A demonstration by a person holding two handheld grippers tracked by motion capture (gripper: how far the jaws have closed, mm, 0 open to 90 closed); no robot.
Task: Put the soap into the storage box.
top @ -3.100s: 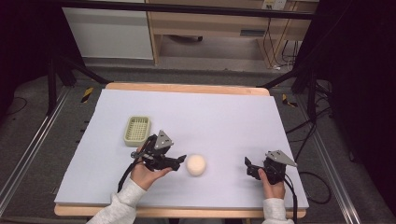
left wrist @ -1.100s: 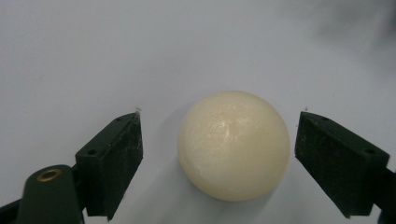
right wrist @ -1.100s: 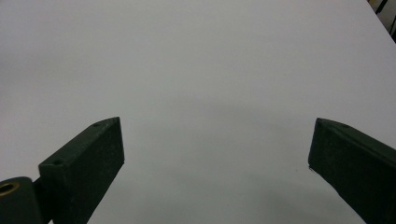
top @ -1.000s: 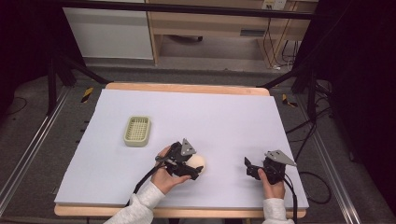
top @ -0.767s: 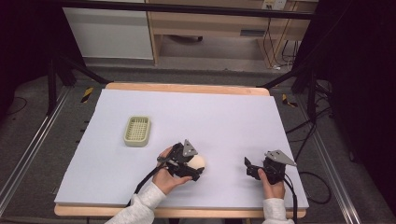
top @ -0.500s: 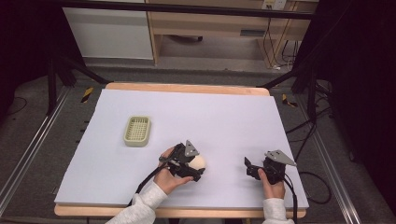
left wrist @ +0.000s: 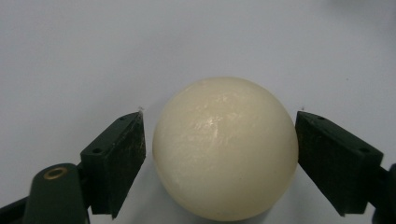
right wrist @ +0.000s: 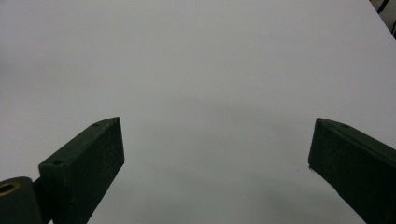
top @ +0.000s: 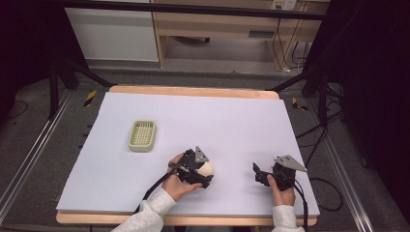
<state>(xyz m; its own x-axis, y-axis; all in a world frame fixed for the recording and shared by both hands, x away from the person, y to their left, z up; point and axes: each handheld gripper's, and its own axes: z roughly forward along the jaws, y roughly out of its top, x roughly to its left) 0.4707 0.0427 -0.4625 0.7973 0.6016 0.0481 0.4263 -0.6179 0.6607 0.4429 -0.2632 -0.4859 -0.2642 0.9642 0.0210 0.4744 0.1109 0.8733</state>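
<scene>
A cream, smooth ball (top: 208, 167) (left wrist: 224, 149) rests on the white table sheet (top: 217, 116) near the front middle. My left gripper (top: 205, 173) (left wrist: 219, 135) straddles it, one jaw on each side. A thin gap shows at the left jaw, and the right jaw is at the ball's edge. The gripper is open, and the ball sits on the sheet. My right gripper (top: 258, 174) (right wrist: 215, 149) is held low at the front right, open, with bare sheet between its jaws.
A small pale green slotted basket (top: 141, 135) sits on the left part of the sheet, away from both grippers. The wooden table edge (top: 193, 90) runs along the far side. Cables trail off the front edge.
The left gripper moved right from beside the basket to the ball and brought its jaws around it. In the last second it barely shifted. The right gripper stayed still.
</scene>
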